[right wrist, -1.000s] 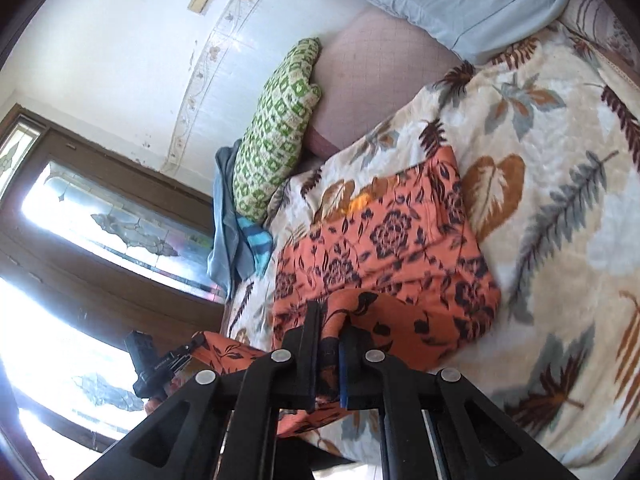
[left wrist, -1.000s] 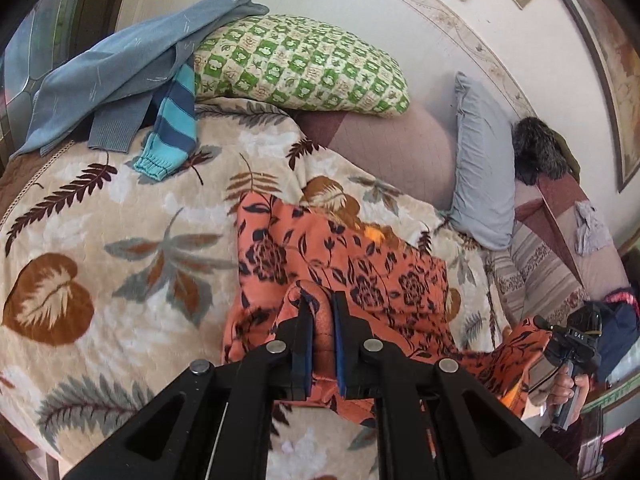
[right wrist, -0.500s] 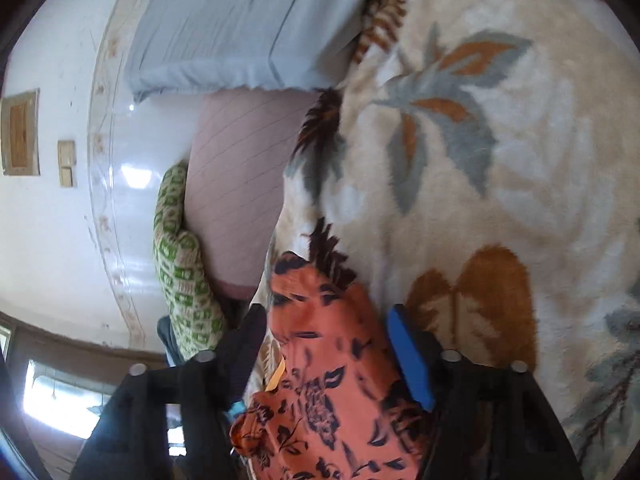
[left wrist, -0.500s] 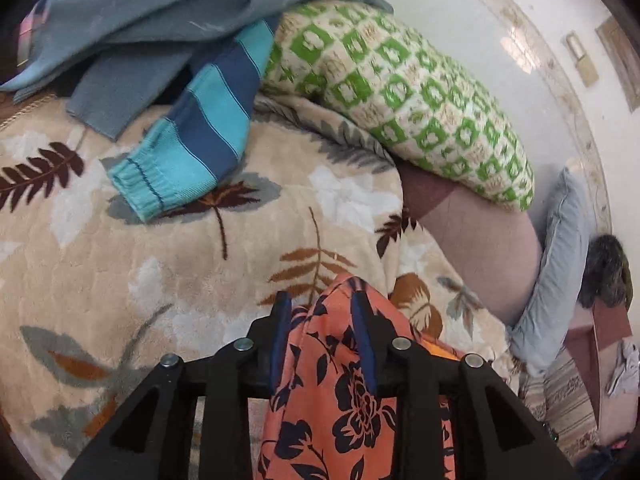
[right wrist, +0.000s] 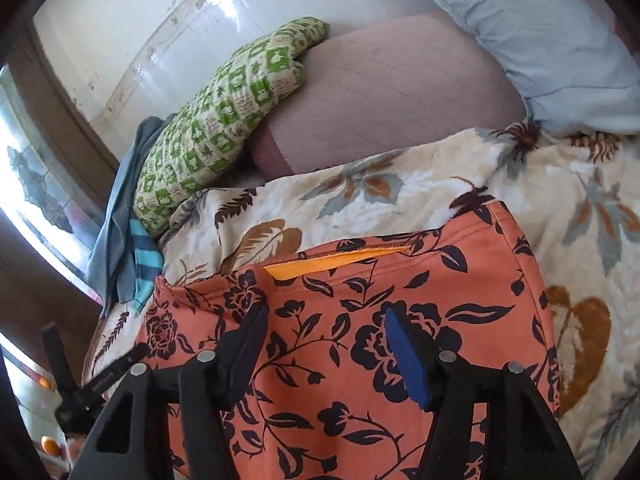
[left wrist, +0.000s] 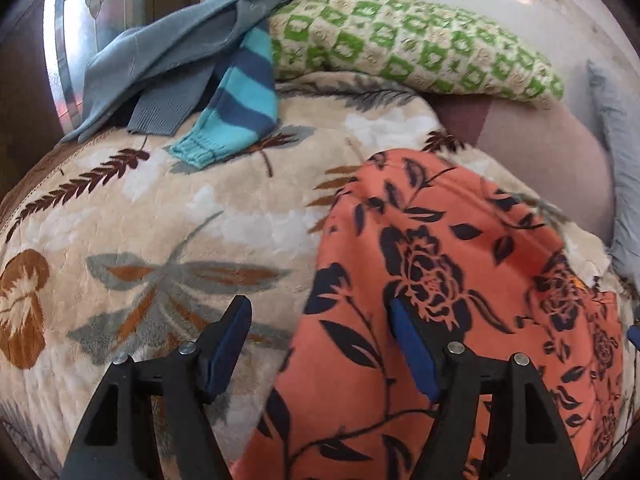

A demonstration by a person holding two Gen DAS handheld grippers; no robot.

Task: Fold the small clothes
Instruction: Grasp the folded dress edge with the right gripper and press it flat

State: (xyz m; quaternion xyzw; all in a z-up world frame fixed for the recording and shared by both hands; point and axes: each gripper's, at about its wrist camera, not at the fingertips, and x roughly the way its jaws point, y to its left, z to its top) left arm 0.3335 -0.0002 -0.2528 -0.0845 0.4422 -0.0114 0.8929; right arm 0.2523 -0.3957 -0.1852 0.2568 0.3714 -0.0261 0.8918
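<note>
An orange garment with a dark flower print [left wrist: 440,260] lies spread on the leaf-patterned blanket [left wrist: 140,220]. My left gripper [left wrist: 318,312] hovers low over the garment's left edge, its jaws opening. The edge lies between the blue pads [left wrist: 412,344], but they do not press on it. In the right wrist view the same garment [right wrist: 360,280] fills the foreground, with a bright orange strip [right wrist: 336,262] near its far hem. My right gripper [right wrist: 326,318] hangs above the cloth with wide jaws that are closing, and grips nothing.
A grey-blue sweater [left wrist: 180,40] and a teal striped sleeve [left wrist: 236,108] lie at the blanket's far left. A green patterned pillow [left wrist: 400,52], a mauve cushion [right wrist: 380,92] and a pale blue pillow [right wrist: 540,40] line the wall. A window is at the left.
Both grippers were shut on the orange garment and have let go. Both came down close to the bed, and the garment now lies flat on the blanket.
</note>
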